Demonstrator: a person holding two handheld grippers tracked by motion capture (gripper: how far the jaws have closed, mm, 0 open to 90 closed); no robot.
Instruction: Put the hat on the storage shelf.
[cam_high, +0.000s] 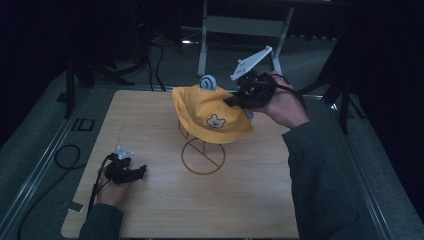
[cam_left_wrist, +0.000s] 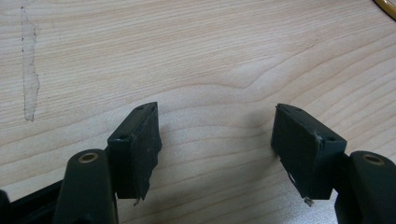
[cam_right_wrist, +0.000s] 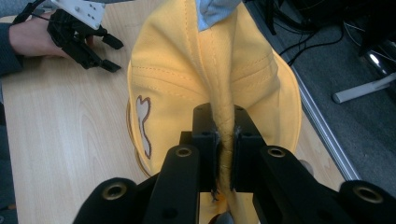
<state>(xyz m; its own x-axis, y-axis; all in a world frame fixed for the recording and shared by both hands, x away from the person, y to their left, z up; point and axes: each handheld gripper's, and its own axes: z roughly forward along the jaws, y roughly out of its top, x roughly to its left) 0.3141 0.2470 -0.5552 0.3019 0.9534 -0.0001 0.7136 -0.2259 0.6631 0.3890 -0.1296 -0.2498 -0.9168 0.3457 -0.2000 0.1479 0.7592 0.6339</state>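
Here, left to right:
Left gripper (cam_high: 131, 171): lies low on the wooden table (cam_high: 150, 130) near its front left corner, jaws spread wide, only bare wood grain between them.
Wire stand (cam_high: 203, 156): gold, ring base flat on the table at its middle, just under the hat.
Yellow bucket hat (cam_high: 210, 112): draped over the stand, bear face patch to the front, light blue lining showing at the top.
Right gripper (cam_high: 235, 100): at the hat's right side, jaws pinched tight on a fold of the yellow fabric.

Hat (cam_high: 210, 112) atop wire stand (cam_high: 202, 156), mid-table (cam_high: 150, 210).
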